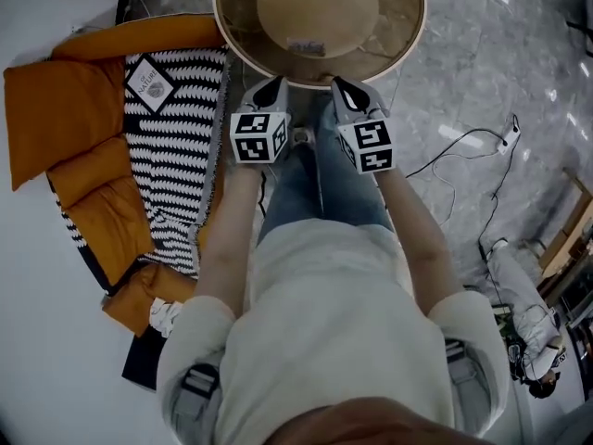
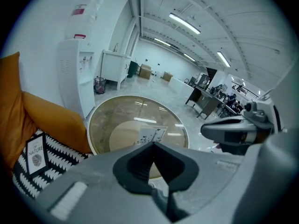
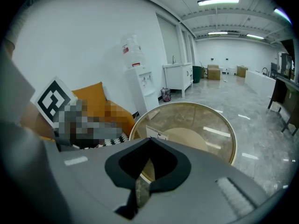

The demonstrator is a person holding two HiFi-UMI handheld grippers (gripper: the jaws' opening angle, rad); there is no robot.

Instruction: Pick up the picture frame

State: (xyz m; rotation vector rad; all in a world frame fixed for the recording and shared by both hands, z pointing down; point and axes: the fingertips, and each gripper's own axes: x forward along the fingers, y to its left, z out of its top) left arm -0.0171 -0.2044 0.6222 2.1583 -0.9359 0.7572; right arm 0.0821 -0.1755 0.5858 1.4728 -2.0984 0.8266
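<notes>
A small white picture frame stands near the front edge of a round glass table. It also shows in the left gripper view as the picture frame and in the right gripper view as the picture frame, just beyond each jaw tip. My left gripper and right gripper hang side by side at the table's near rim, short of the frame. Both are shut with nothing between the jaws. In the left gripper view the right gripper shows at the right.
A sofa with orange cushions and a black-and-white striped throw lies to the left of the table. Cables trail across the marble floor on the right. A water dispenser stands against the wall. My jeans-clad legs are below the grippers.
</notes>
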